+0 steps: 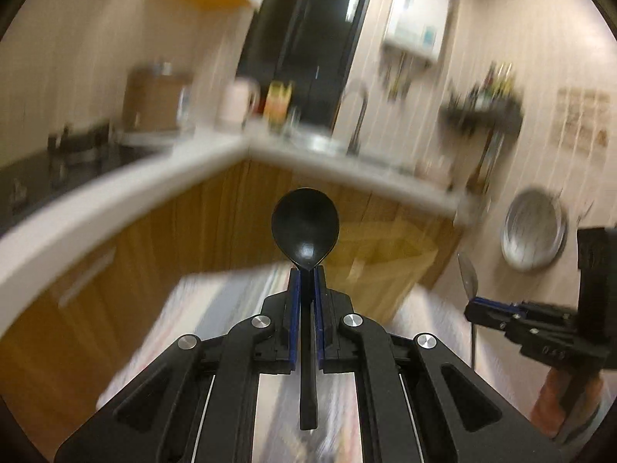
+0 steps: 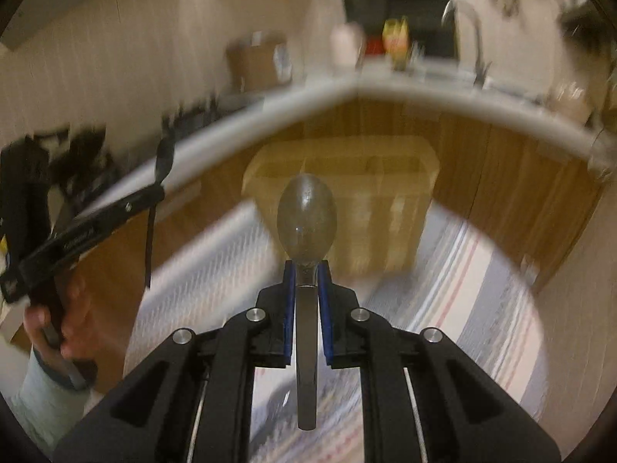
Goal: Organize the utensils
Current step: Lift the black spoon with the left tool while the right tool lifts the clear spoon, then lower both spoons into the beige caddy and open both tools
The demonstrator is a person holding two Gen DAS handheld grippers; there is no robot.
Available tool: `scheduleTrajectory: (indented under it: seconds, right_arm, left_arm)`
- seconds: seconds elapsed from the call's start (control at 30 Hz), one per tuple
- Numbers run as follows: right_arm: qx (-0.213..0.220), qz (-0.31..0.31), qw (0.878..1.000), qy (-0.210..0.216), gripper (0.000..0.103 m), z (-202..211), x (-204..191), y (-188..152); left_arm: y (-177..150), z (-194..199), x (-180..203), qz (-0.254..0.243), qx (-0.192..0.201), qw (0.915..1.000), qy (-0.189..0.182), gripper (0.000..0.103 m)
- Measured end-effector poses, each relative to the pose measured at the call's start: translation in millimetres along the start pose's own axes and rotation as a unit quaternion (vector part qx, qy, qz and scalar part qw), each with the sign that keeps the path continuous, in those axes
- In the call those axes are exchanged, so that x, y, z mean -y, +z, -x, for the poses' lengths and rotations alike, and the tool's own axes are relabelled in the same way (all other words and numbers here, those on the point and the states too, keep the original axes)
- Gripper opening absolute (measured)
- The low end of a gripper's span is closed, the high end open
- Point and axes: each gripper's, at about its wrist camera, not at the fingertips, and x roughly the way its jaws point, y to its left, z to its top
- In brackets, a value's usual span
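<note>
Above a striped cloth (image 2: 462, 270) in a kitchen, the left gripper (image 1: 307, 270) pinches a black spoon (image 1: 305, 227) by its neck while the right gripper (image 2: 307, 266) clamps a metal spoon (image 2: 307, 216), bowls pointing forward toward a translucent organizer box (image 2: 385, 177)

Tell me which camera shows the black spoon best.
The left wrist view: the black spoon sits sharp and centred, clamped in the left gripper. The right wrist view shows it only small, blurred and side-on at the left edge.

Both grippers (image 1: 307, 270) (image 2: 307, 266) clamped — raised, angled down.
</note>
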Motion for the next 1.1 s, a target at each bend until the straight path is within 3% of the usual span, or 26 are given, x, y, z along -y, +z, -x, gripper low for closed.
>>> scheduleTrajectory:
  seconds: [0.13, 0.23, 0.37, 0.5, 0.73, 0.93, 1.1]
  right_arm:
    - [0.086, -0.004, 0.996, -0.036, 0.009, 8, 6, 27]
    - [0.129, -0.022, 0.990, -0.050, 0.009, -3, 23, 46]
    - [0.155, -0.062, 0.985, -0.045, 0.009, -27, 65, 65]
    - [0.157, -0.089, 0.983, -0.041, 0.009, -56, 86, 79]
    - [0.166, -0.064, 0.980, -0.084, 0.010, -97, 88, 71]
    - [0.152, -0.061, 0.982, -0.090, 0.010, -116, 95, 60]
    - [0.144, -0.059, 0.984, -0.088, 0.010, -119, 98, 51]
  left_arm:
    - [19, -14, 19, 0.006, 0.060, 0.9981, -0.009, 0.004]
    - [27, -42, 29, 0.011, 0.067, 0.9973, -0.027, 0.004]
    - [33, -70, 32, 0.015, 0.063, 0.9971, -0.040, 0.004]
    - [30, -95, 27, 0.012, 0.062, 0.9970, -0.045, 0.004]
    - [17, -122, 9, 0.028, 0.062, 0.9972, -0.032, 0.004]
    - [5, -133, 2, 0.025, 0.085, 0.9960, 0.002, 0.004]
    - [-1, -140, -1, 0.026, 0.068, 0.9974, 0.004, 0.005]
